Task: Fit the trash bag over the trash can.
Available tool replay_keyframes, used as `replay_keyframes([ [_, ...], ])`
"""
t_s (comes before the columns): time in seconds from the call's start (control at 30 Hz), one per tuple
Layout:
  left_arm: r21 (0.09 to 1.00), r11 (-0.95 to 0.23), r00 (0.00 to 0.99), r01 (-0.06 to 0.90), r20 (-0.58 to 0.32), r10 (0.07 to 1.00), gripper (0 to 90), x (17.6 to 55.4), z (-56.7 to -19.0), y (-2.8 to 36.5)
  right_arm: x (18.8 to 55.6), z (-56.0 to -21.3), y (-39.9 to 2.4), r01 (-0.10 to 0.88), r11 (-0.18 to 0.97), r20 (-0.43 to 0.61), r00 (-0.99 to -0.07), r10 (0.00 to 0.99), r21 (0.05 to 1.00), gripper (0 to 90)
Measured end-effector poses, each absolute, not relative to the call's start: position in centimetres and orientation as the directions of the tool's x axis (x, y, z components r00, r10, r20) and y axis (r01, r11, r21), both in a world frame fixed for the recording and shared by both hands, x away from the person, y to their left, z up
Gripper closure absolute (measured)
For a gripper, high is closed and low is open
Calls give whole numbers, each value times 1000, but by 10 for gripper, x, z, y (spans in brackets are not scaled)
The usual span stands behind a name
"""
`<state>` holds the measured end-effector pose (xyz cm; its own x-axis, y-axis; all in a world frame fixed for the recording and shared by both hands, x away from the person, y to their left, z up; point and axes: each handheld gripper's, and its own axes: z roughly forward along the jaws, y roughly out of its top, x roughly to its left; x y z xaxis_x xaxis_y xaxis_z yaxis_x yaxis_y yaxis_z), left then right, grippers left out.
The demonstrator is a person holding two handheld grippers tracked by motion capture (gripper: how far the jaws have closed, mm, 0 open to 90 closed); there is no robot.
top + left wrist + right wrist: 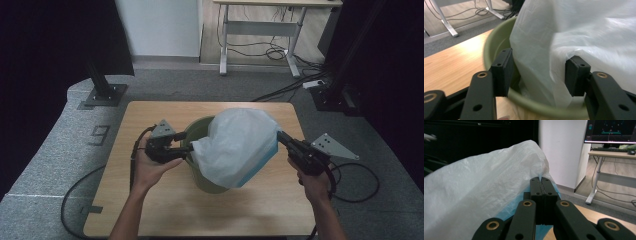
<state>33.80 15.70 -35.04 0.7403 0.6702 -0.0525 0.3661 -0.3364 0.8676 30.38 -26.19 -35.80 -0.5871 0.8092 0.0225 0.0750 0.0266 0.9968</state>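
The white plastic bag [239,145] sits puffed up over the green bin [199,131] in the middle of the counter [150,210], its lower part tucked inside the bin, its blue-tinted edge hanging on my right side; I judge the work in hand as fitting this liner over the rim. My right tool [541,180] is clamped on a thin pinch of the film, jaws flat together with a sliver of bag peeking out between them; my left tool [539,75] stands parted, a fold of the bag bulging between the pads [502,72] but not pressed by either, the bin's rim just beneath. The film looks feather-light, limp and slippery; it will crumple, trap air and slide out of a shallow bite, and could tear if tugged hard. I'd take hold at the open hem, doubled over for thickness, close to the rim on the left side.
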Motion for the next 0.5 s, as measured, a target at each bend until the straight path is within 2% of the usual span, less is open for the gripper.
replay_keyframes([
  [0.13,873,-352,747,337,-20,665,395,324,-344,167,305,-360,-264,102,33,32,-571,820,994,883],
  [0.33,895,-319,753,313,-29,658,360,313,-336,177,307,-363,-271,130,32,45,-548,835,991,883],
  [0.5,903,-322,777,283,-20,629,338,306,-327,163,308,-364,-273,146,24,61,-553,831,989,883],
])
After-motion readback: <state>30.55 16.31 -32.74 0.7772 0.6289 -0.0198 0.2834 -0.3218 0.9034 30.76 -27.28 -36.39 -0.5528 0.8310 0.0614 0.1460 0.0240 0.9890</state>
